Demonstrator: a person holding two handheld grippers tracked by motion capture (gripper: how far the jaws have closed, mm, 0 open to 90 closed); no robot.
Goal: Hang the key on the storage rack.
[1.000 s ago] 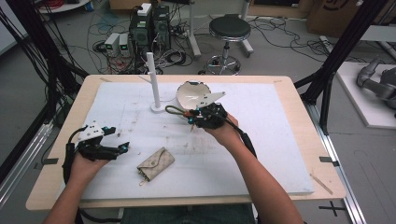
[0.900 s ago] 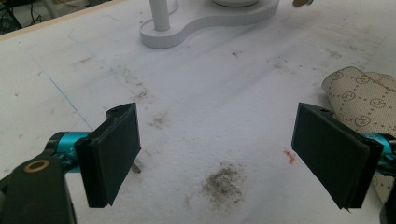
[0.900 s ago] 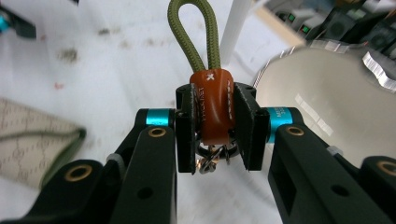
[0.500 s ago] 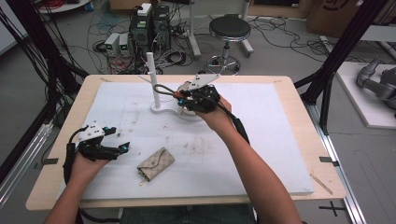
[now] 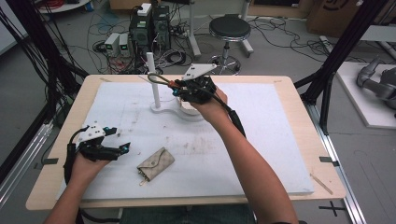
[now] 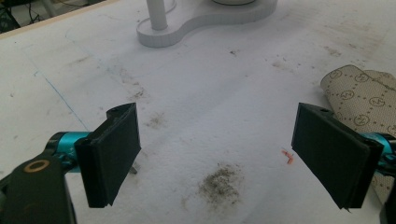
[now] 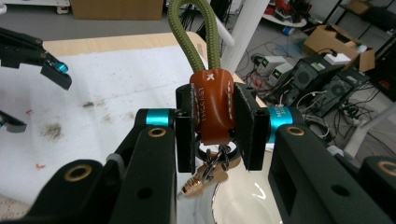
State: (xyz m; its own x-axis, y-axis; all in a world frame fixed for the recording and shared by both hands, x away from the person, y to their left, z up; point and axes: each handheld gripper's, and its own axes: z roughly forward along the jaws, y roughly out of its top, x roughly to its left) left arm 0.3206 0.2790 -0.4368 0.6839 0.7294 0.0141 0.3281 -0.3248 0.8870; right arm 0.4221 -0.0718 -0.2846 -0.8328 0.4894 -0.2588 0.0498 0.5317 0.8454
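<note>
1. The right gripper (image 7: 215, 128) has its fingers (image 7: 184, 135) pinching the orange leather tab (image 7: 212, 105) of a keychain. The olive cord loop (image 5: 158, 79) rises from the tab, and the keys (image 7: 205, 175) dangle below it.

2. In the high view the right gripper (image 5: 196, 88) is held above the bench (image 5: 299, 196), with the loop just beside the top of the white peg (image 5: 152, 77) on its stand (image 5: 161, 109). The step in hand looks like hanging the loop on that peg.

3. To do it well, keep the pinch on the tab firm so the loop stands open and does not twist. Bring the loop's opening over the peg's tip, then lower it straight down. Let go only once the cord is clearly around the peg.

4. A white bowl (image 7: 243, 205) sits under the gripper, so avoid swinging the keys against it.

5. The left gripper (image 5: 100, 144) rests low on the white mat (image 5: 261, 140) with its fingers (image 6: 114, 154) spread wide and nothing between them. A patterned pouch (image 5: 155, 163) lies just beside it. Keep it there, clear of the peg.
</note>
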